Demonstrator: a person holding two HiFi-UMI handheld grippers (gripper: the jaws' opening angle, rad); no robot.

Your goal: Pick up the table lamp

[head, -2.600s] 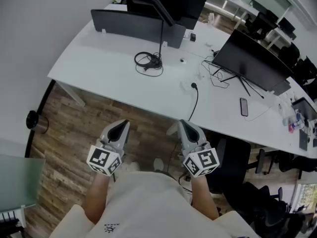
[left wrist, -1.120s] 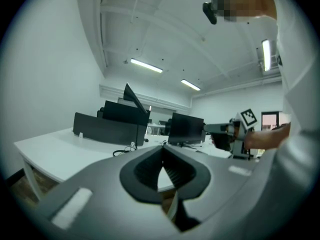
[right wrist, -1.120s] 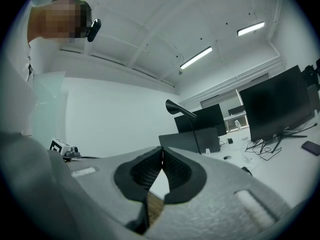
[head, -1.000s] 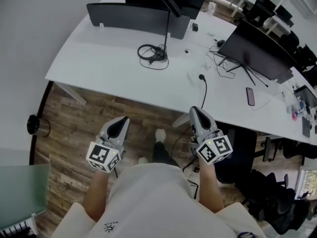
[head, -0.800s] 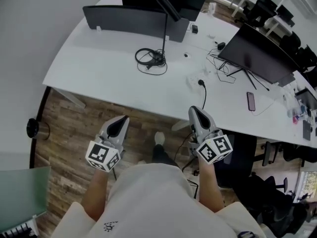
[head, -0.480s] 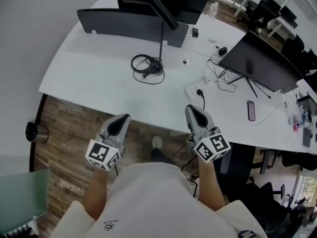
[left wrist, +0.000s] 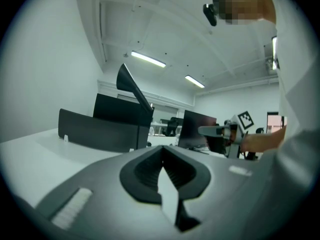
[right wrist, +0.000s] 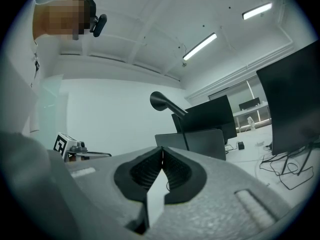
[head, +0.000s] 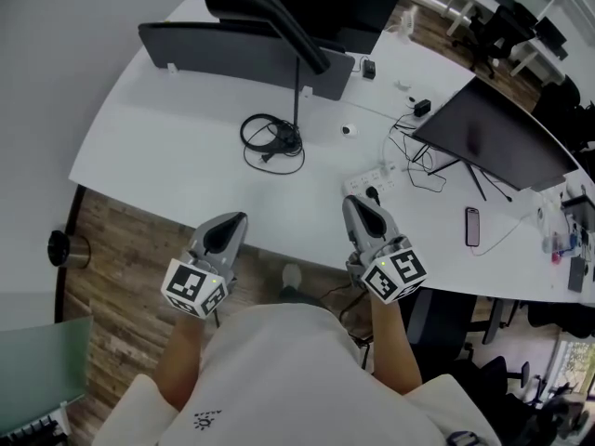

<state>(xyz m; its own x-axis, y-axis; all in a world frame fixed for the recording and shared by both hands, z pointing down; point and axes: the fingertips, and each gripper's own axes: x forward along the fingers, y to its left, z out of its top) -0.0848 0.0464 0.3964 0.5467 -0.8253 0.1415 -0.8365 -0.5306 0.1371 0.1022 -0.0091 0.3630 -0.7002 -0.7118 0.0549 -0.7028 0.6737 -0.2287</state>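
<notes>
The table lamp is black, with a thin upright pole (head: 297, 89), a long angled head (head: 275, 17) and a base (head: 287, 140) amid a coiled black cable on the white desk (head: 158, 147). My left gripper (head: 229, 229) is shut and empty at the desk's near edge, well short of the lamp and to its left. My right gripper (head: 359, 213) is also shut and empty, over the desk edge to the right of the lamp base. The lamp head (left wrist: 133, 90) shows far ahead of the left gripper (left wrist: 162, 152). It also rises as the lamp head (right wrist: 163, 102) beyond the right gripper (right wrist: 162, 153).
A dark divider panel (head: 244, 56) stands behind the lamp. To the right are a monitor (head: 491, 139), a white power strip (head: 370, 180), loose cables (head: 423, 156) and a phone (head: 472, 226). A black chair (head: 444, 316) sits below the desk's right part; a small round bin (head: 61, 247) stands on the wood floor.
The person has stepped towards the desk. Both grippers, still shut, have come from over the floor to the desk's near edge, closer to the lamp.
</notes>
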